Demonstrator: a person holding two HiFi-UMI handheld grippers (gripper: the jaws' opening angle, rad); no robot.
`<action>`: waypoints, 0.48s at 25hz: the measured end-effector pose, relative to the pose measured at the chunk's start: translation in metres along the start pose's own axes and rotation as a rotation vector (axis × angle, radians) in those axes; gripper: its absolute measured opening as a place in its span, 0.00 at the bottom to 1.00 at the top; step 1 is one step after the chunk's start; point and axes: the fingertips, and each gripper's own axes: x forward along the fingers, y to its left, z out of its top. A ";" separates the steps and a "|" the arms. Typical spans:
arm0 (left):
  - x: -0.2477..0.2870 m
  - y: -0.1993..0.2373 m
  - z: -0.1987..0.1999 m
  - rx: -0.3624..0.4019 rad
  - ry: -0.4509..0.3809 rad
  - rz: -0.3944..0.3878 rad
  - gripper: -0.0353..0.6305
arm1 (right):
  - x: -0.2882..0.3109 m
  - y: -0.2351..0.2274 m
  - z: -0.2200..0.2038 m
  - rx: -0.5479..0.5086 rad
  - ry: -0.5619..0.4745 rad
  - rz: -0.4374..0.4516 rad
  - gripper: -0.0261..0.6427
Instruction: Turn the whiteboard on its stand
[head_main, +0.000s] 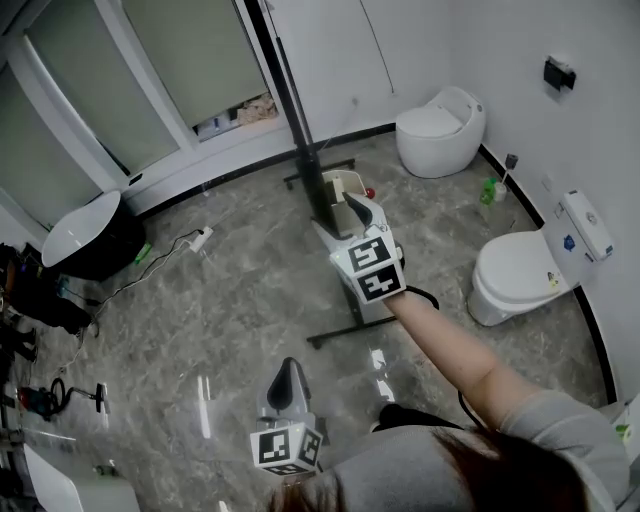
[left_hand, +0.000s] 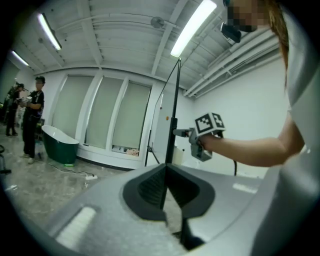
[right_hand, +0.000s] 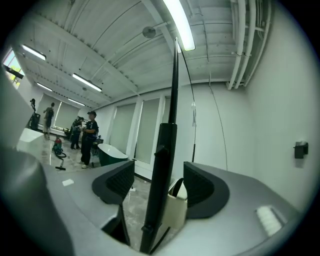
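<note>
The whiteboard (head_main: 290, 110) stood upright on the floor and showed edge-on, a thin dark line with its long axis running straight up. Its stand (head_main: 352, 325) spread its feet on the tiles below. The right tongs (head_main: 355, 207) were held level on an outstretched arm, with the dark upright edge directly between their jaws. Whether that bar was the board's frame or the stand's post could not be told. In the right gripper view the jaws stood apart on either side of the bar (right_hand: 160, 190), and neither pad pressed on it. The left tongs (head_main: 287, 368) were closed on nothing, low by the person's body and well away from the board. The right hand was plainly the nearer. The turn would likely need those jaws to close on the edge and swing it round the upright.
</note>
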 end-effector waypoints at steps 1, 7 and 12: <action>-0.004 0.004 0.000 -0.001 0.001 0.018 0.05 | 0.018 -0.004 0.002 -0.013 0.011 -0.013 0.51; -0.036 0.035 -0.005 -0.020 -0.006 0.151 0.05 | 0.087 -0.016 -0.005 -0.049 0.077 -0.087 0.64; -0.052 0.051 -0.007 -0.030 0.001 0.210 0.05 | 0.116 -0.026 -0.007 0.003 0.105 -0.145 0.64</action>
